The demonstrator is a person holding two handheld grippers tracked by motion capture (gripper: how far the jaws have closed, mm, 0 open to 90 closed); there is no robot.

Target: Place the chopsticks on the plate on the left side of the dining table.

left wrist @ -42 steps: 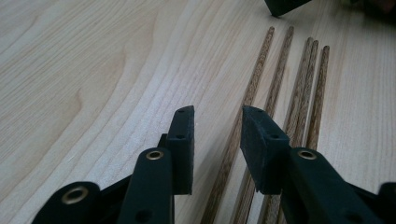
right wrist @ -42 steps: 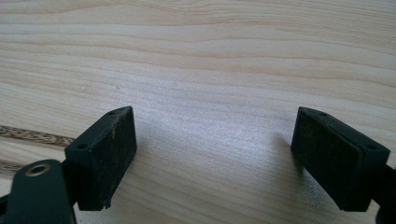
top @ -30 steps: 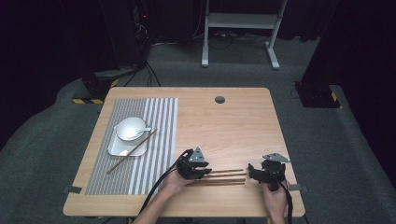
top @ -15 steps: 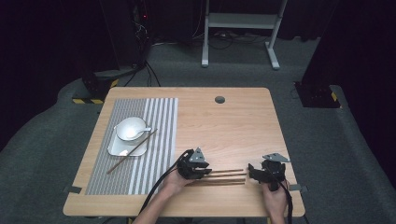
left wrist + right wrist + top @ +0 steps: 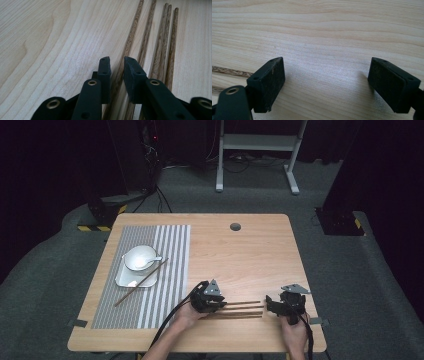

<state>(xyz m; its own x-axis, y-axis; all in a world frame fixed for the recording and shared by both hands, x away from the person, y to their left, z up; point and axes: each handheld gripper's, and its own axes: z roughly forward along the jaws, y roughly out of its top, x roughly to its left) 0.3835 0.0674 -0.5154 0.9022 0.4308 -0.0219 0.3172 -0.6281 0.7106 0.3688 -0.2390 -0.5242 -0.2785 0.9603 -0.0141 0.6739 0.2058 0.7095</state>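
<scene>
Several dark wooden chopsticks (image 5: 242, 309) lie side by side on the table's near edge, between my two hands. My left gripper (image 5: 221, 306) is at their left ends. In the left gripper view its jaws (image 5: 117, 62) straddle the leftmost chopstick (image 5: 133, 27); they have just been closing, and a thin gap still shows on each side of the stick. My right gripper (image 5: 270, 303) rests at the right ends of the chopsticks. Its jaws (image 5: 327, 63) stand wide open over bare wood, with a chopstick tip (image 5: 229, 71) off to the left.
A grey striped placemat (image 5: 167, 270) covers the table's left part. On it a white plate (image 5: 126, 280) carries a white bowl (image 5: 137, 256) with a spoon, and one more chopstick (image 5: 125, 295) leans across the plate. A cable hole (image 5: 235, 226) is at the far edge.
</scene>
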